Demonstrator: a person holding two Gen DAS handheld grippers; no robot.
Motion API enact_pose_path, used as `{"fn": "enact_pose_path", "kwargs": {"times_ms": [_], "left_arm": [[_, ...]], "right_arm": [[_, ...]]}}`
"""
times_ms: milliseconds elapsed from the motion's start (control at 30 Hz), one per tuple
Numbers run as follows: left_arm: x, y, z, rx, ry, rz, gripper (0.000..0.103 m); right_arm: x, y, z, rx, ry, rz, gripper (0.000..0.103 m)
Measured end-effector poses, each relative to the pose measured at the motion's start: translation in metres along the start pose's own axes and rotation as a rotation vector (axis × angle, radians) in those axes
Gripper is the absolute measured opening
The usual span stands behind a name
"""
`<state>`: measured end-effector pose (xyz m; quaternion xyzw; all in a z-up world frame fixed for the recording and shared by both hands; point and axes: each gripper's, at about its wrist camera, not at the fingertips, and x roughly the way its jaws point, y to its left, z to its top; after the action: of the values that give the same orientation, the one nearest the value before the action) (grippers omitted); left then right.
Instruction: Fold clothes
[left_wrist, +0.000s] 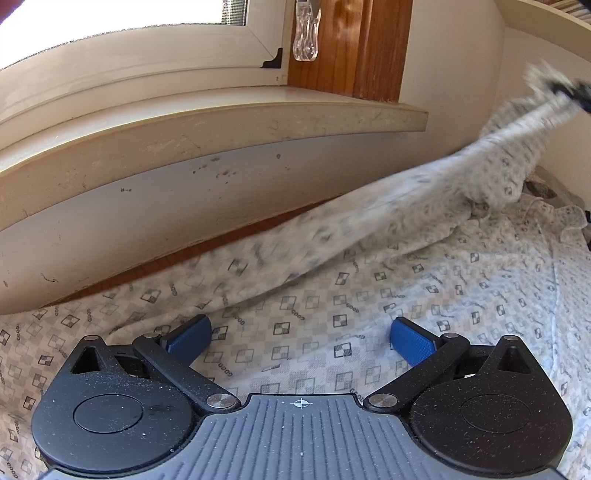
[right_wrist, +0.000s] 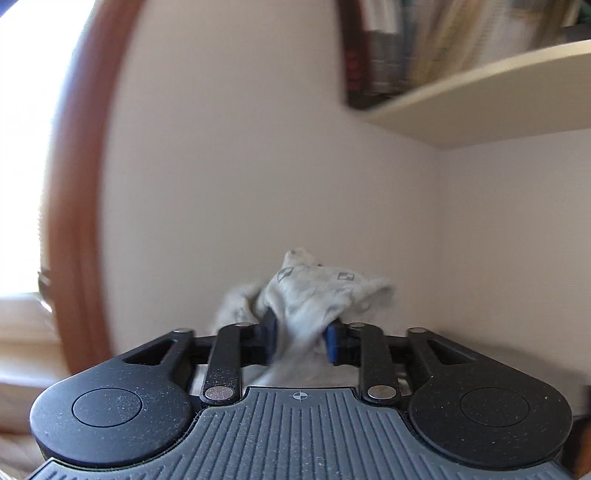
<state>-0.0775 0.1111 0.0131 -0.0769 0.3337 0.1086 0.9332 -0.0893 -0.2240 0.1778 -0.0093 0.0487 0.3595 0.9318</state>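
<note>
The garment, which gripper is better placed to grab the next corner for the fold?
Left, probably. The left gripper is open and hovers over the garment, while the right gripper is shut on a raised part of it.

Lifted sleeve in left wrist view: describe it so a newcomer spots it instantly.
Start at the windowsill, then drop to the patterned garment spread below. The sleeve is the blurred strip rising diagonally to the upper right, held by the right gripper; everything else lies flat.

The left gripper (left_wrist: 301, 341) hangs low with its blue fingers (left_wrist: 190, 338) spread wide, holding nothing. The right gripper (right_wrist: 301, 341) is raised, fingers (right_wrist: 334, 341) pinched on cloth (right_wrist: 317, 295).
</note>
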Motion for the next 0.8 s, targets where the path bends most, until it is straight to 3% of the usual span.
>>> {"fn": "enact_pose_path", "kwargs": {"times_ms": [67,133,233,300,400,700,800], "left_arm": [[0.0,0.0,0.0,0.003,0.001,0.002,0.103],[0.0,0.0,0.0,0.007,0.003,0.005,0.103],[0.001,0.001,0.0,0.01,0.004,0.006,0.103],[0.001,0.002,0.0,0.006,0.002,0.003,0.103],[0.001,0.001,0.0,0.004,0.002,0.002,0.103],[0.001,0.0,0.001,0.005,0.002,0.003,0.103],[0.001,0.0,0.001,0.005,0.002,0.002,0.103]], "right_arm": [[-0.008,-0.028,-0.009,-0.008,0.092,0.002,0.042],[-0.005,-0.05,-0.019,-0.009,0.225,0.037,0.062],[0.005,-0.068,-0.033,-0.049,0.37,0.03,0.069],[0.01,-0.064,-0.037,-0.107,0.359,-0.015,0.073],[0.021,-0.052,-0.036,-0.111,0.324,0.004,0.078],[0.069,-0.015,-0.069,-0.185,0.41,0.333,0.078],[0.083,0.008,-0.078,-0.238,0.446,0.375,0.078]]}}
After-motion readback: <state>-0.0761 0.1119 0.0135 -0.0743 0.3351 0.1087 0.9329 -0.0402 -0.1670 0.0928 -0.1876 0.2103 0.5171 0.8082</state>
